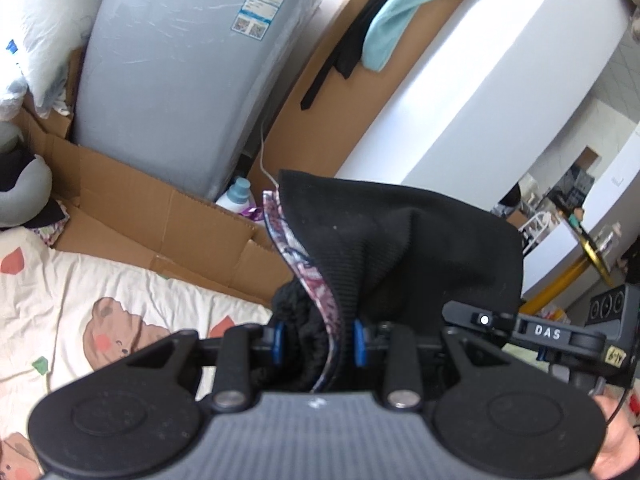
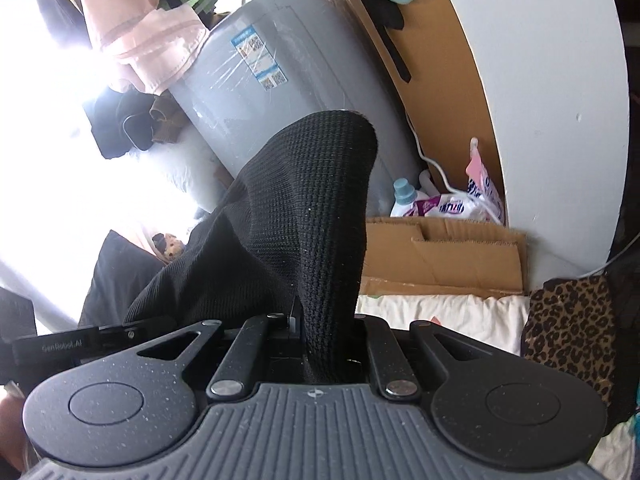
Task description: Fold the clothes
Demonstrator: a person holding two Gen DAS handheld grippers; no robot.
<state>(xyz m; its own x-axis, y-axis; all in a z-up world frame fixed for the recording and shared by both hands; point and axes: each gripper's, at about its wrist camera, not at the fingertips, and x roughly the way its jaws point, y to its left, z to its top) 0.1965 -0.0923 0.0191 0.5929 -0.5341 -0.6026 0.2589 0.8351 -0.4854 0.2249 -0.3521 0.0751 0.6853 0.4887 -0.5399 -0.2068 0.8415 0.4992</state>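
Note:
A black ribbed knit garment (image 1: 400, 248) with a purple-and-white patterned lining (image 1: 308, 276) stands up out of my left gripper (image 1: 318, 338), which is shut on a bunched edge of it between blue pads (image 1: 359, 340). The same black knit garment (image 2: 304, 208) rises from my right gripper (image 2: 326, 336), shut on another part of it, and drapes off to the left. Both grippers hold the cloth lifted above a cream bedsheet (image 1: 120, 308) printed with bears. The other gripper's black body (image 1: 552, 334) shows at the right of the left wrist view.
A grey plastic-wrapped appliance (image 1: 180, 88) stands behind, flanked by open cardboard boxes (image 1: 168, 220). A detergent bottle (image 2: 404, 196) and a printed bag (image 2: 460, 204) sit by the white wall. Leopard-print fabric (image 2: 572, 328) lies on the bed at right. Clothes hang above (image 2: 152, 40).

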